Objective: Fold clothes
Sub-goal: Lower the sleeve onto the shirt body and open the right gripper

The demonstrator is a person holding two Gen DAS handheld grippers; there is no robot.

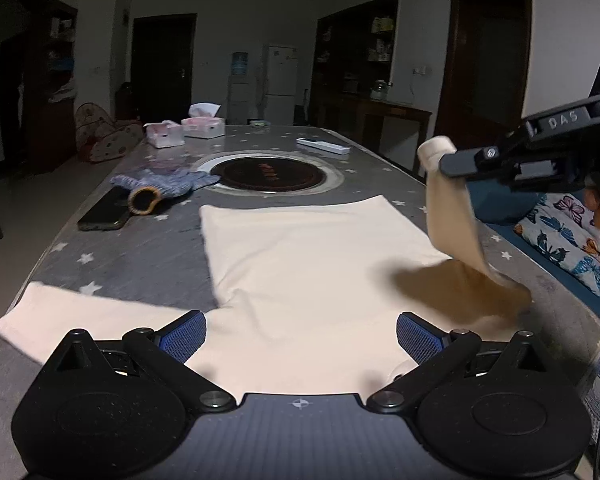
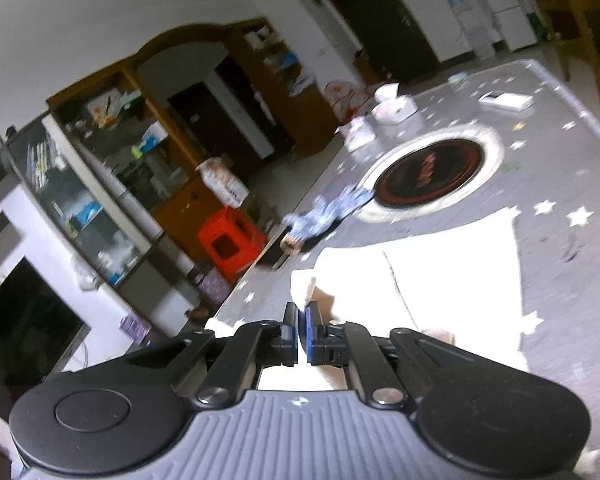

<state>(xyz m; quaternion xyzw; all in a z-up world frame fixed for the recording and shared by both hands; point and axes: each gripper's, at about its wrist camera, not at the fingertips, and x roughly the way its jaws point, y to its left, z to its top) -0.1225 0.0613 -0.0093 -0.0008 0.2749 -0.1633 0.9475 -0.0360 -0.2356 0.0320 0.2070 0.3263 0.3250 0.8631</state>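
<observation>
A cream long-sleeved shirt (image 1: 300, 256) lies flat on the grey star-patterned table (image 1: 140, 256). One sleeve (image 1: 80, 312) stretches out flat to the left. My left gripper (image 1: 302, 336) hovers over the near part of the shirt, open wide, nothing between its blue pads (image 1: 188, 334). My right gripper (image 1: 444, 166) is lifted at the right, shut on the cuff of the other sleeve (image 1: 452, 216), which hangs down to the shirt. In the right wrist view the right gripper (image 2: 302, 322) is shut on the cream sleeve cuff (image 2: 310, 292) above the shirt (image 2: 452, 272).
A blue knitted glove (image 1: 160, 184) and a dark phone (image 1: 104, 212) lie left of the shirt. A round black cooktop (image 1: 270, 174) sits mid-table. Tissue boxes (image 1: 202, 126) and a white remote (image 1: 324, 146) lie farther back. A butterfly-print cushion (image 1: 568, 236) is off the right edge.
</observation>
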